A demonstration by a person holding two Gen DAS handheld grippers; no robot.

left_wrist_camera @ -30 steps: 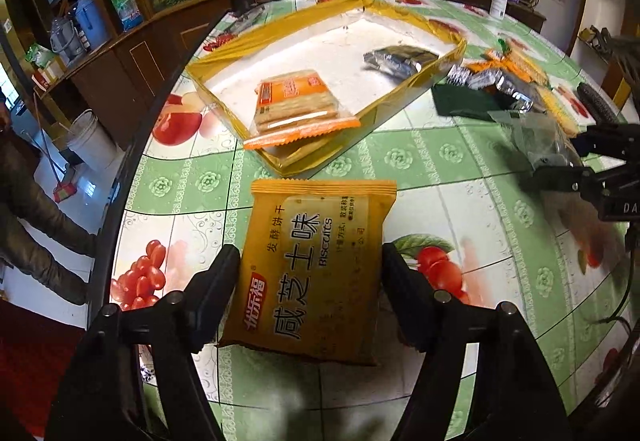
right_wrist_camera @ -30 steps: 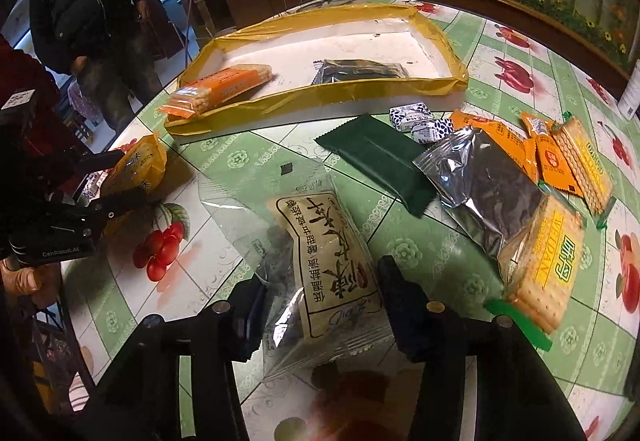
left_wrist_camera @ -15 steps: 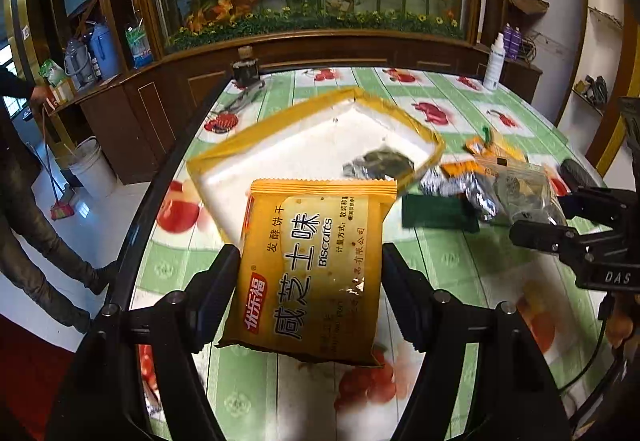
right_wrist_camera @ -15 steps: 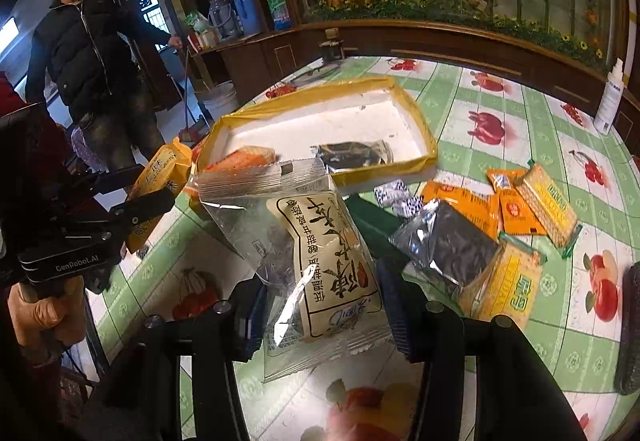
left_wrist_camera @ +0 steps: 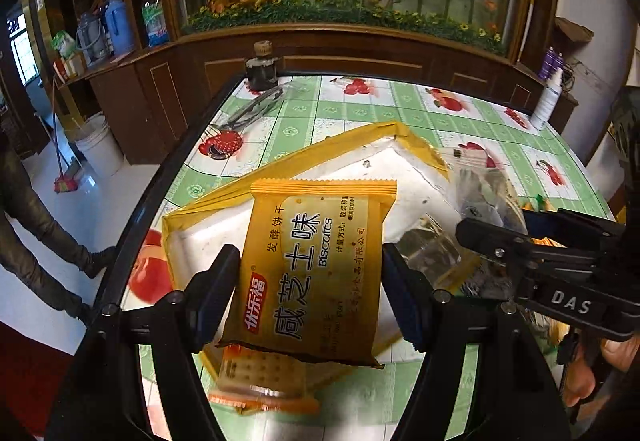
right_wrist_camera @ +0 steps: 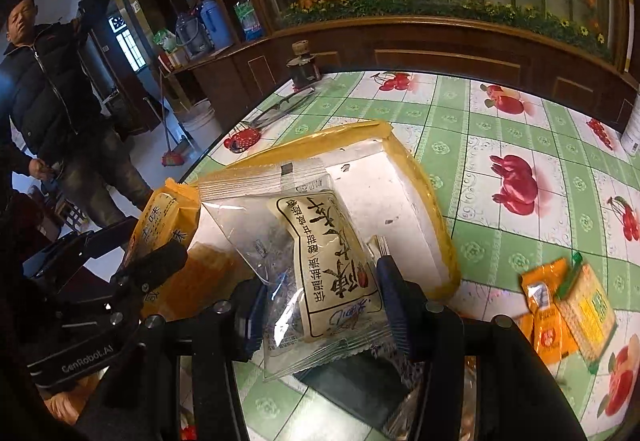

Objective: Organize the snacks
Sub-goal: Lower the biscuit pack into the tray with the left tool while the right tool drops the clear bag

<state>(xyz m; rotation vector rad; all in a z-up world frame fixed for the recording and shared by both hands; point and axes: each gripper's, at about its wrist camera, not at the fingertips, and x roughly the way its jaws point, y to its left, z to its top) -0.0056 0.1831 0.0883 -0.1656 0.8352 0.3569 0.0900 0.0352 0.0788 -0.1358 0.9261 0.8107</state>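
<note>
Step in hand: carrying two snack packs to the yellow-rimmed tray (left_wrist_camera: 416, 155); a judgement from how both are held over it.
Left gripper (left_wrist_camera: 308, 285): jaws clamped on the sides of the orange biscuit pack (left_wrist_camera: 316, 265), which hangs above the tray's near end.
Right gripper (right_wrist_camera: 316, 305): jaws closed on the clear pouch with the cream label (right_wrist_camera: 316, 261), lifted over the tray's near rim.
Doing it well: lower each pack flat onto bare white tray floor before letting go; set them side by side, not stacked, and part the jaws only once the pack rests.
In the way: a cracker pack (left_wrist_camera: 260, 373) lies under the biscuit pack, probably on the tray's edge, though blur makes that uncertain; the two grippers are close together and could knock.
Around: loose cracker packs (right_wrist_camera: 568, 313) on the green checked tablecloth (right_wrist_camera: 500, 169), right of the tray; a dark packet (right_wrist_camera: 356, 381) beneath the pouch; a person (right_wrist_camera: 52, 89) standing beyond the table.
</note>
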